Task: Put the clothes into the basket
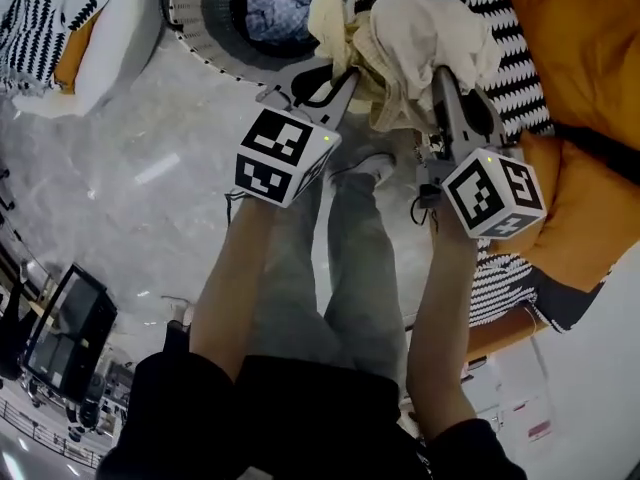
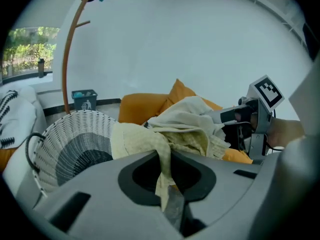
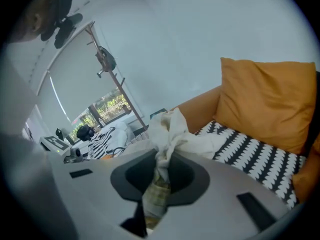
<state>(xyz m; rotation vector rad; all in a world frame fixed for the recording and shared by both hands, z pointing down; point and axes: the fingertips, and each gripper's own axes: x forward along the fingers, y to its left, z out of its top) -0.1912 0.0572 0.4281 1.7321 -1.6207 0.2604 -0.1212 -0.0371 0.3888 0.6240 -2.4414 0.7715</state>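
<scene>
Grey marbled floor (image 1: 130, 148) fills the left of the head view, with a white pillow printed in black (image 1: 45, 18) in the upper left corner. Right of it, at the top centre of the frame, stands the woven basket (image 1: 205, 43), white at the rim with a dark grey band lower down. A blue cloth (image 1: 278, 10) lies inside it.

Just right of the basket's opening, the left tool (image 1: 338, 76) points toward the top of the frame, with the left marker cube (image 1: 285, 156) below it. Its jaws are pinched nearly together on a fold of a pale cream and yellow-checked garment (image 1: 405, 43). In the left gripper view the fabric runs down into the narrow gap between them.

The garment is bunched in the air between the two tools, overlapping the basket's right edge in the head view but not lying inside it. In the left gripper view it hangs to the right of the basket, beside its rim.

On the garment's right side the right tool (image 1: 440, 78) is clamped on another fold in the same way, and the right gripper view shows the cloth drawn down between its jaws. The right marker cube (image 1: 495, 196) sits right of centre.

Farther right, a black-and-white patterned cushion (image 1: 515, 58) lies on an orange sofa (image 1: 580, 88) along the right edge. The person's bare forearms (image 1: 235, 278) and grey trousers (image 1: 330, 268) run down the middle of the frame.
</scene>
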